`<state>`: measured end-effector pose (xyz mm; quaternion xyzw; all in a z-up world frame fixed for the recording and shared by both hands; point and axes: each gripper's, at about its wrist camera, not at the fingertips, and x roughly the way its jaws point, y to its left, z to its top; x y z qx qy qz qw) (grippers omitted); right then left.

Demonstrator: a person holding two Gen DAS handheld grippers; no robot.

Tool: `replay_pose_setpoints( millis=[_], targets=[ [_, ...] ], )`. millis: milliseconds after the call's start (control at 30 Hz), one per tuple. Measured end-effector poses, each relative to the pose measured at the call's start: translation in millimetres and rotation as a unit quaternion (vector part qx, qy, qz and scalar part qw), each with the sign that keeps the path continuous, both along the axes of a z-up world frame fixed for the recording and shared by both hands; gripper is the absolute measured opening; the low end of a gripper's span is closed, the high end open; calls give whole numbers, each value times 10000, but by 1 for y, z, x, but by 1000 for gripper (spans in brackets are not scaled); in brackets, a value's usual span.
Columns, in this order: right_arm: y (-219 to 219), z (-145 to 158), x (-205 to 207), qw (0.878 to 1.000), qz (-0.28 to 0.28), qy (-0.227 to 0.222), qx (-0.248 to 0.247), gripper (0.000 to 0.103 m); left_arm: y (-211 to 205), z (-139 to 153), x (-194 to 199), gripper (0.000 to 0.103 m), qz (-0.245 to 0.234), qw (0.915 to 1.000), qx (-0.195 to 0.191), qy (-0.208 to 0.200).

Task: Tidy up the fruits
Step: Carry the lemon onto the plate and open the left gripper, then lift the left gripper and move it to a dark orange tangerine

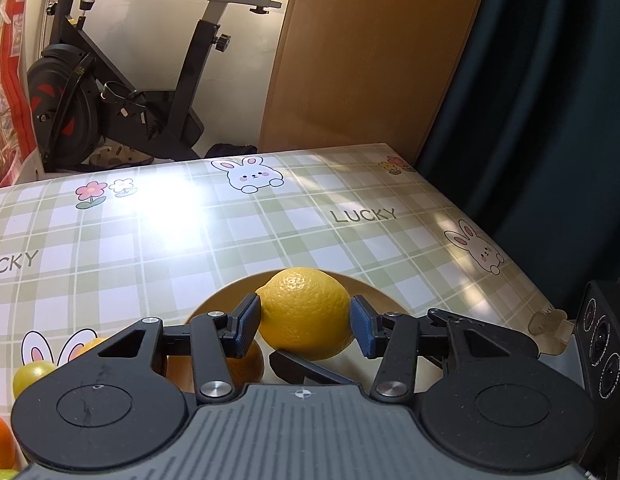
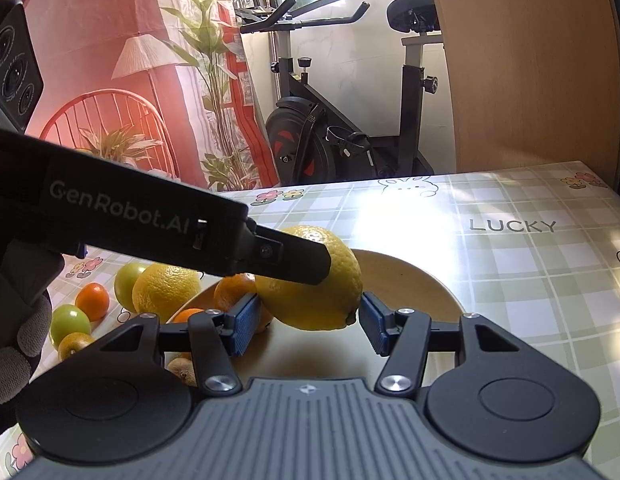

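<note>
while the green plaid tablecloth (image 1: 158, 248) spells "lucky" twice in the left wrist view, once cut off at nine o'clock and once whole at two o'clock, we read "genrobot.ai" in pale letters on the black body of the left gripper (image 2: 310, 264) as it crosses the right wrist view from nine o'clock toward centre. a gloved hand (image 2: 18, 344) shows at eight o'clock there, wrapped round a handle. the left gripper slants downward and pinches the big lemon (image 1: 306, 314) with both blue pads (image 1: 246, 330) pressed to its sides, above the tan bowl (image 1: 373, 292). in the right wrist view we see the right gripper (image 2: 306, 326) angled gently down, its pads flanking the same lemon; whether they press it or stand just apart we cannot tell. at eight o'clock, loose fruit (image 2: 92, 300) lies on the cloth: green, orange and yellow pieces. an orange (image 2: 234, 290) sits in the bowl.
</note>
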<state>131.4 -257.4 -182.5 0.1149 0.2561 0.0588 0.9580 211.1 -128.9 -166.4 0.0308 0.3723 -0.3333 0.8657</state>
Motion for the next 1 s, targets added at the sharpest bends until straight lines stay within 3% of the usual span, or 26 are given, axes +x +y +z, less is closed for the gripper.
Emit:
replay_pose_setpoints(
  millis=[333, 633, 800, 1000],
  targets=[
    [-3, -4, 12, 9994, -262, 200, 38, 57, -8, -11, 1, 50, -49, 9999, 153, -11],
    [-8, -2, 0, 9989, -392, -59, 237, 57, 2, -3, -5, 50, 49, 9999, 1, -88],
    [-10, -1, -10, 9982, -463, -233, 299, 58, 27, 5, -18, 50, 280, 9990, -344, 51],
    [-9, 2, -18, 9980, -325, -441, 300, 60, 70, 16, -40, 50, 824, 9955, -453, -113]
  ],
)
